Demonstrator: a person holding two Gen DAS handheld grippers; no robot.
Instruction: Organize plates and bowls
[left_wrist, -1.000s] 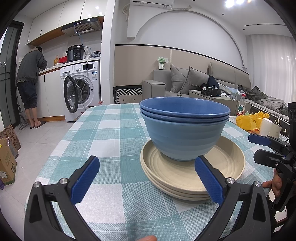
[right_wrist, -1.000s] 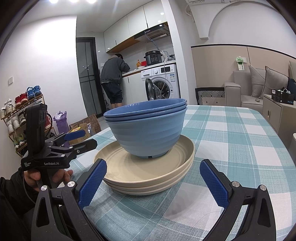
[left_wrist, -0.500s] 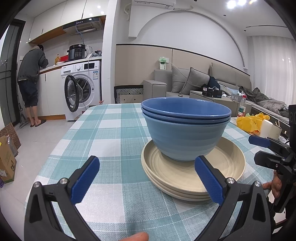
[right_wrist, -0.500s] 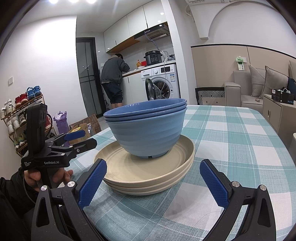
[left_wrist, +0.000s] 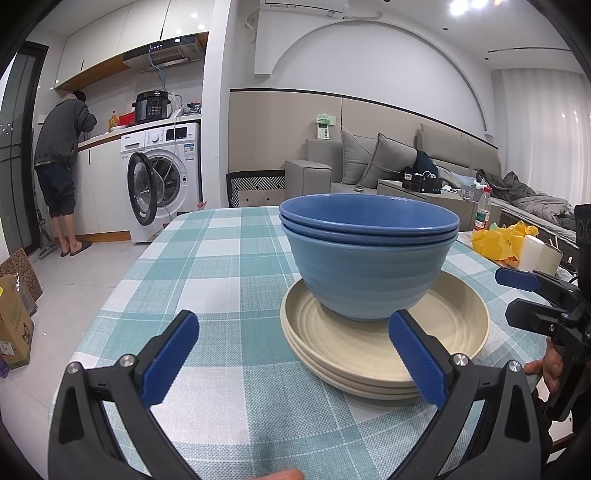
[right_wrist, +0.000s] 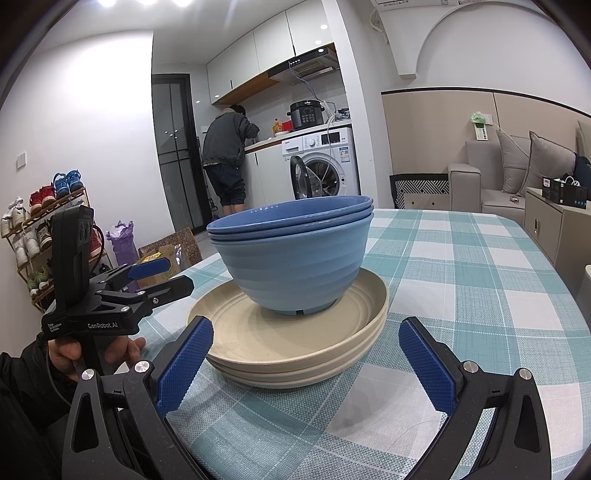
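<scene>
Three nested blue bowls (left_wrist: 367, 258) stand on a stack of three cream plates (left_wrist: 436, 345) on the checked tablecloth (left_wrist: 221, 258). My left gripper (left_wrist: 293, 356) is open and empty, just in front of the stack's left side. My right gripper (right_wrist: 304, 356) is open and empty, facing the bowls (right_wrist: 295, 254) and plates (right_wrist: 295, 350) from the other side. The right gripper also shows at the right edge of the left wrist view (left_wrist: 524, 295). The left gripper shows at the left of the right wrist view (right_wrist: 162, 275).
A yellow bag (left_wrist: 498, 240), a white cup (left_wrist: 539, 254) and a bottle (left_wrist: 482, 214) sit past the table's right side. A washing machine (left_wrist: 166, 184) with its door open and a person (left_wrist: 62, 166) are at the back. A shoe rack (right_wrist: 37, 236) stands left.
The left wrist view has shifted slightly, with the stack sitting a touch further right and the room lower in the frame. The right gripper has not moved. Both stay open.
</scene>
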